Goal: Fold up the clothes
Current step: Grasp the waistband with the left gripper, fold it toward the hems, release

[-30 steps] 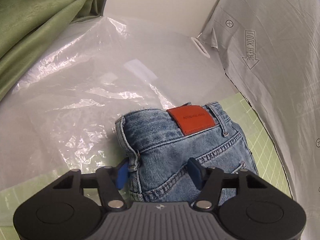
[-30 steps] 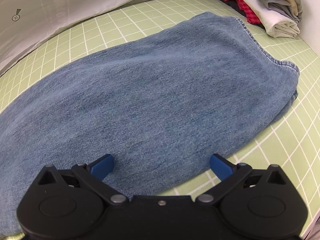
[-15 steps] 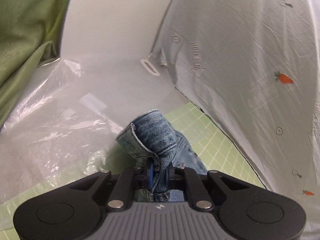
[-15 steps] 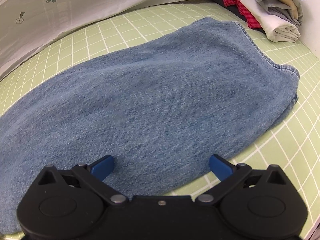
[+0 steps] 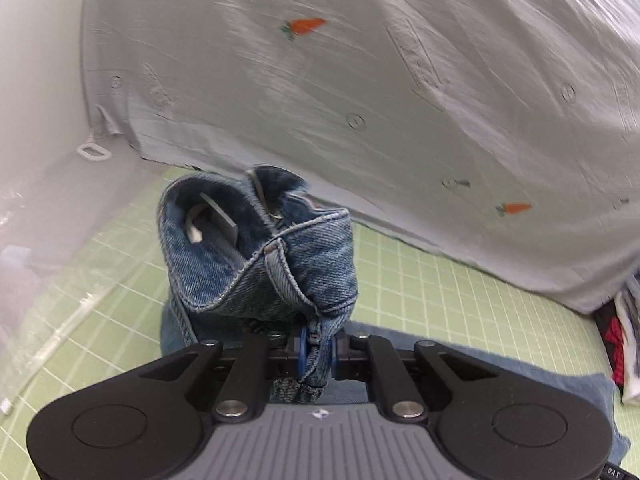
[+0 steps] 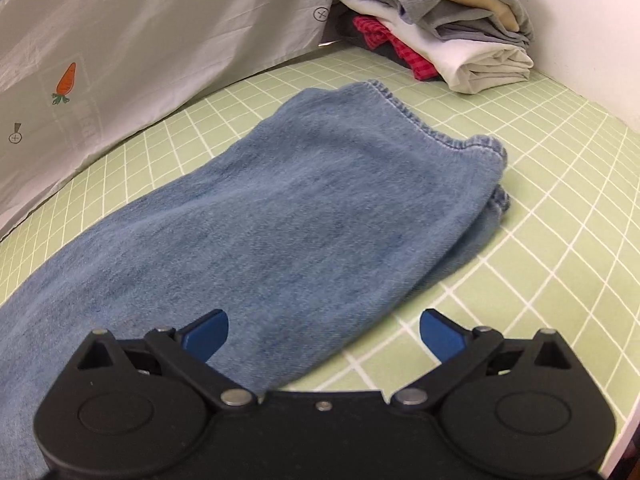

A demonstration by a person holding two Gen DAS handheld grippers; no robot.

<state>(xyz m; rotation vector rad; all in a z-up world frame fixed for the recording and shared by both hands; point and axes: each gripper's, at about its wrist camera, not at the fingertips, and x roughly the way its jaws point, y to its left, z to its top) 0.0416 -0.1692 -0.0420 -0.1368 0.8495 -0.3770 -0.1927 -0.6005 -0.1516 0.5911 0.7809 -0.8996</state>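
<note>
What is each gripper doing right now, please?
Left gripper: closed on the waistband end of the jeans.
Right gripper: open, holding nothing, above the jeans leg.

We read little here. On the grey sheet (image 5: 400,80) ahead of the left tongs we see orange carrot prints (image 5: 306,25) and small circled marks (image 5: 355,121); its boxed lettering is too blurred to read. Ahead of the right tongs, the sheet shows a circled plus (image 6: 321,13).

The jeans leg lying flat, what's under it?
Under the jeans leg lies the green grid mat, showing all around its edges. Whatever else might sit beneath the denim is covered, so I cannot see it.
</note>
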